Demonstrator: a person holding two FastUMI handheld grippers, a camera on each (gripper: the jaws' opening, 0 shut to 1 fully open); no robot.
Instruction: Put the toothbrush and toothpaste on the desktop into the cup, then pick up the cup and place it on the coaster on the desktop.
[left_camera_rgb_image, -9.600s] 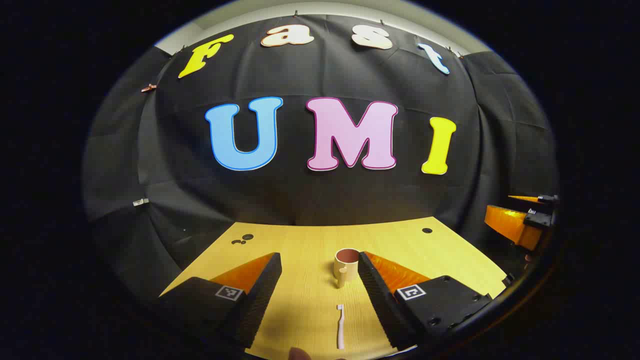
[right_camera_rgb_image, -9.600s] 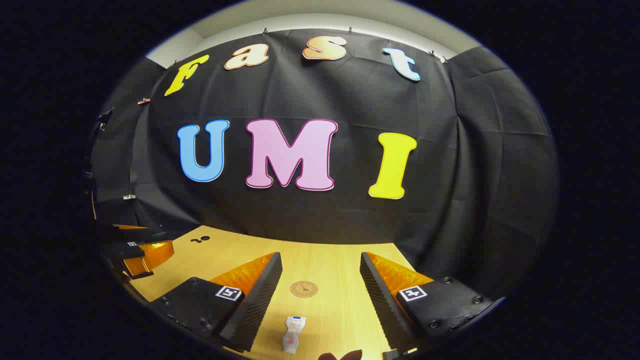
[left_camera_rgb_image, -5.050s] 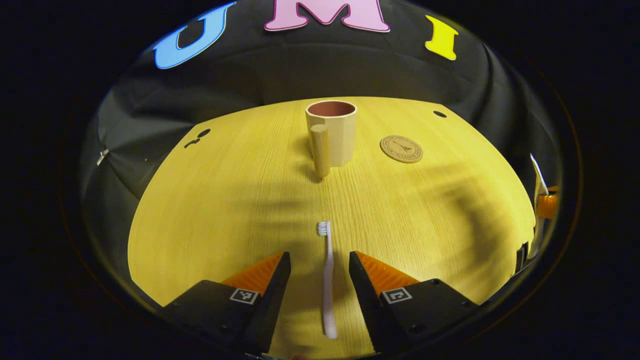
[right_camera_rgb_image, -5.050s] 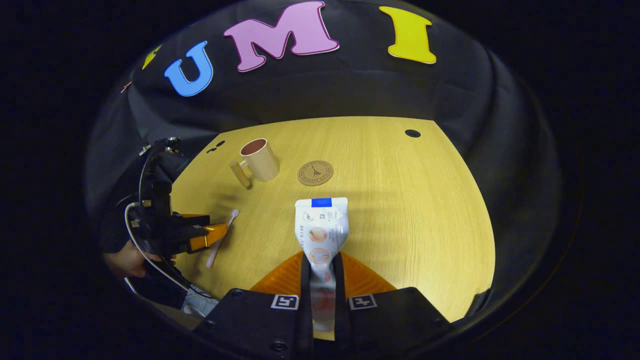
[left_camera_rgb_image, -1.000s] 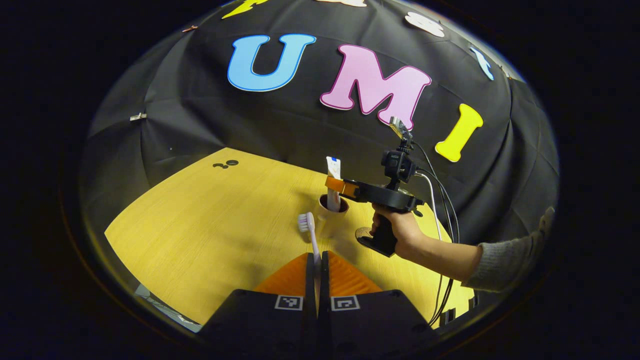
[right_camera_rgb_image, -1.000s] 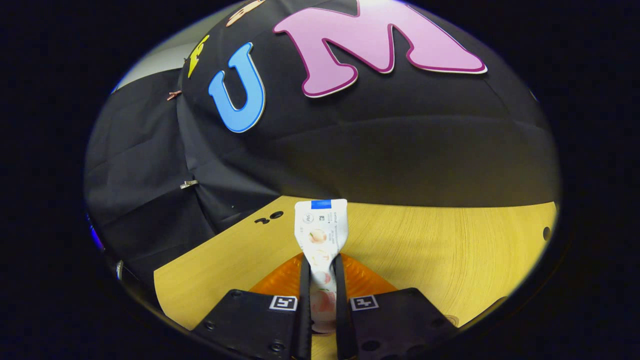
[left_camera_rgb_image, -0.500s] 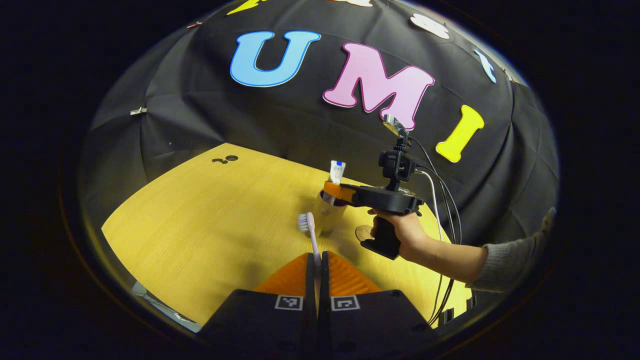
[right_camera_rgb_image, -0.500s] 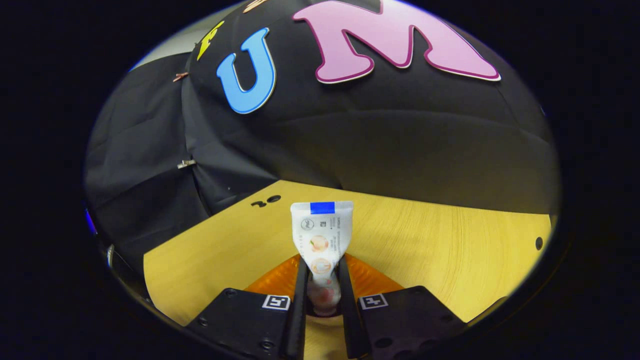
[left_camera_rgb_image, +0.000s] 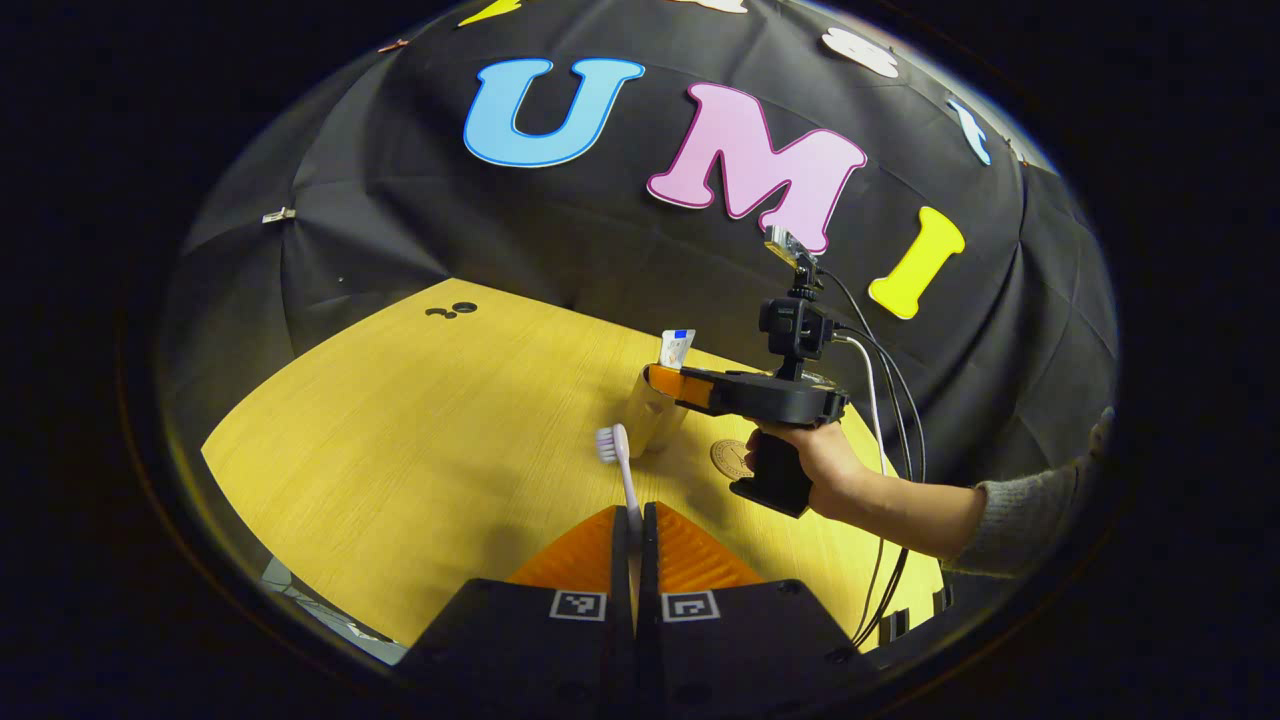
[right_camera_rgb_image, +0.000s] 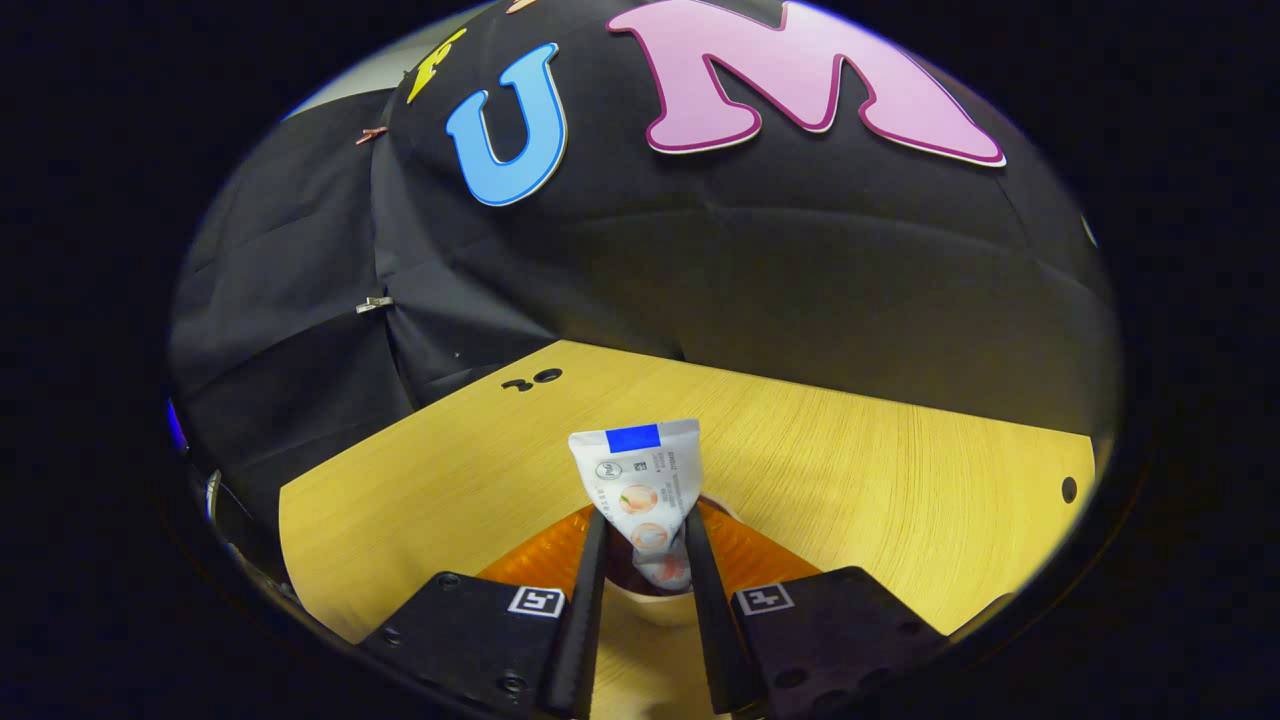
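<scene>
My left gripper (left_camera_rgb_image: 634, 510) is shut on the handle of a white toothbrush (left_camera_rgb_image: 617, 460), held above the desktop with the bristle head pointing away. Just beyond it stands the cream cup (left_camera_rgb_image: 650, 425). A hand holds my right gripper (left_camera_rgb_image: 657, 376) over the cup's mouth. The white toothpaste tube (left_camera_rgb_image: 677, 346) sticks up out of the cup. In the right gripper view the toothpaste tube (right_camera_rgb_image: 637, 475) stands tilted in the cup (right_camera_rgb_image: 650, 608), between the parted fingers of my right gripper (right_camera_rgb_image: 645, 515). A round brown coaster (left_camera_rgb_image: 733, 458) lies right of the cup.
The yellow wooden desktop (left_camera_rgb_image: 400, 430) runs back to the black cloth wall. It has small dark holes at its far left (left_camera_rgb_image: 452, 310) and one near the right edge (right_camera_rgb_image: 1070, 489). A grey sleeve (left_camera_rgb_image: 1020, 515) and cables trail from the hand.
My right gripper's fingers have spread apart and the toothpaste tube has dropped lower into the cup and tilted. My left gripper still holds the toothbrush near the cup.
</scene>
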